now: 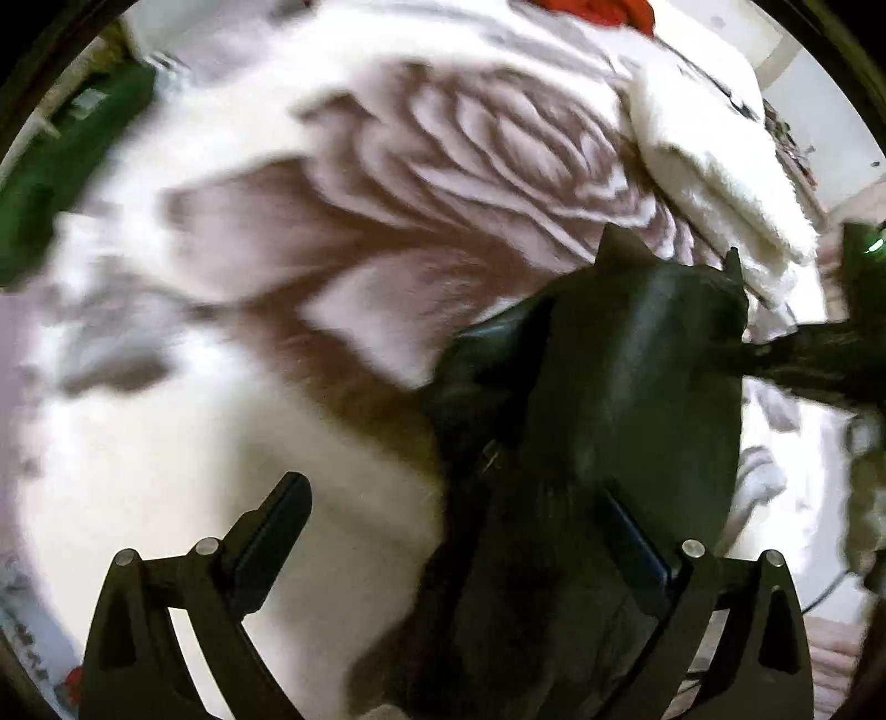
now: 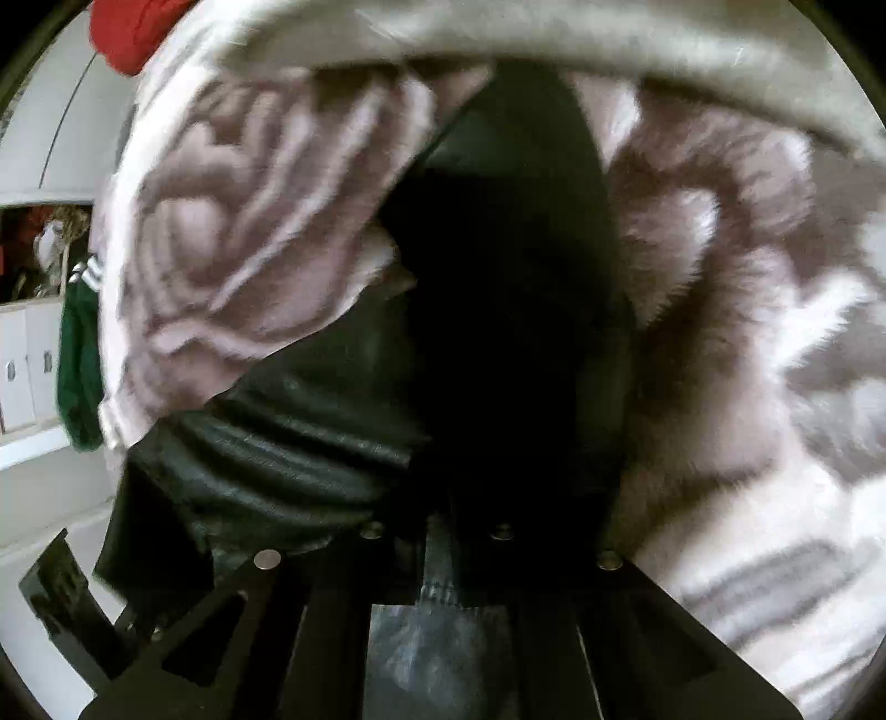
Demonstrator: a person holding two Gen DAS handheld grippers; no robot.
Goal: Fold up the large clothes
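The left tongs (image 1: 448, 545) stand spread wide, pointing steeply down, with nothing pinched: the near finger (image 1: 271, 531) hangs over pale blanket, while the far finger lies against the edge of a black leather-like garment (image 1: 637, 354) that spreads out just ahead of them and runs back under their right side. That dark garment lies on a fluffy pink-and-white blanket (image 1: 432, 166) with a large flower pattern, which fills most of the surface beyond and to the left of the left tongs. A folded white fleecy cloth (image 1: 720, 166) sits further ahead and to the right, with something red (image 1: 598, 11) beyond it at the far edge, and a green cloth (image 1: 61, 166) lies far off to the left. In the right wrist view, the right tongs (image 2: 465, 531) are pressed together on the black garment (image 2: 310, 443), whose wrinkled, shiny folds bunch up immediately ahead and to the left of the fingers; the exact point of the pinch is lost in shadow. The patterned blanket (image 2: 747, 332) rises on both sides of the right tongs, and a green garment with white stripes (image 2: 83, 354) hangs well off to their left.
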